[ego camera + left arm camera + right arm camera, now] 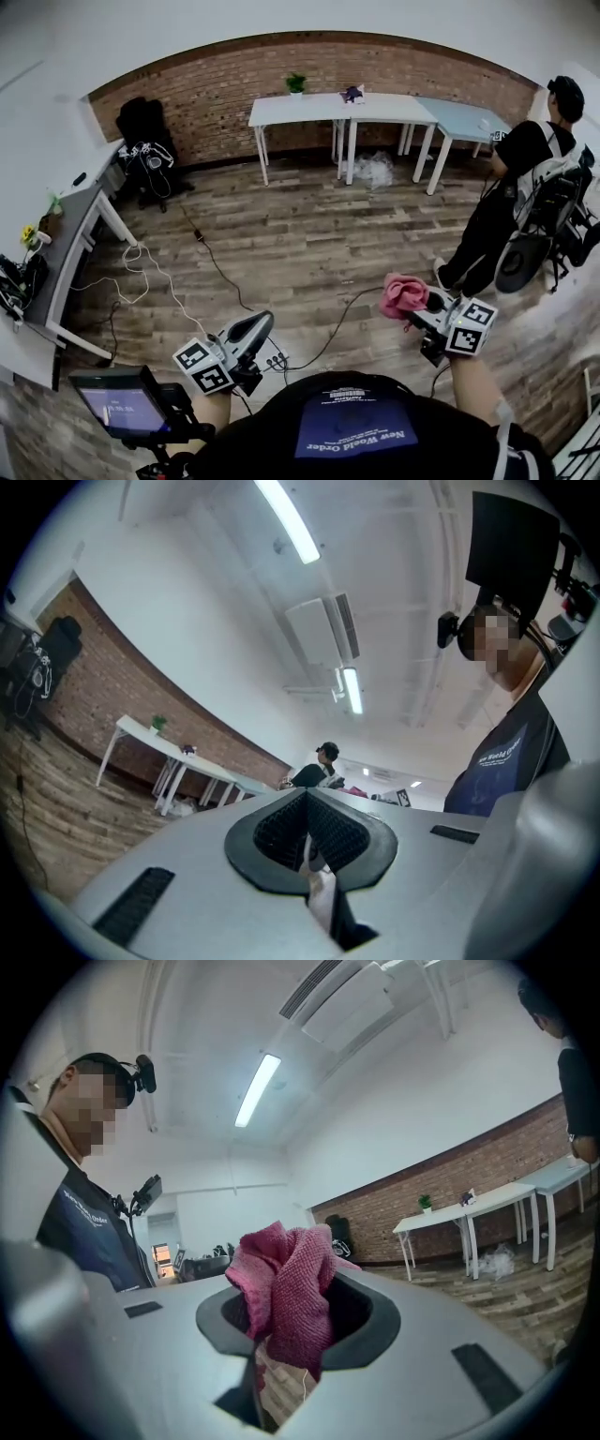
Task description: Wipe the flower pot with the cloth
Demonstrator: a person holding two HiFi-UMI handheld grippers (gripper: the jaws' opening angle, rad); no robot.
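The job here is to carry the cloth across the room, since the pot stands well away on the far table, towards its left end by the brick wall. The right claw is clamped on the pink cloth, which bunches up in a wad above the jaws with a little hanging below. The left claw is closed tight with nothing in it.

- Keep the right claw's squeeze firm. Only a fold seems caught, so a slack grip could let the wad slip out.
- Hold both claws about level and close in.
- A cable trails over the floor between here and the table, so step round it rather than across.
- A person stands at the right. A line left of centre probably gives the most room.
- Reach the table square to the pot, with the left claw free to steady it before wiping.
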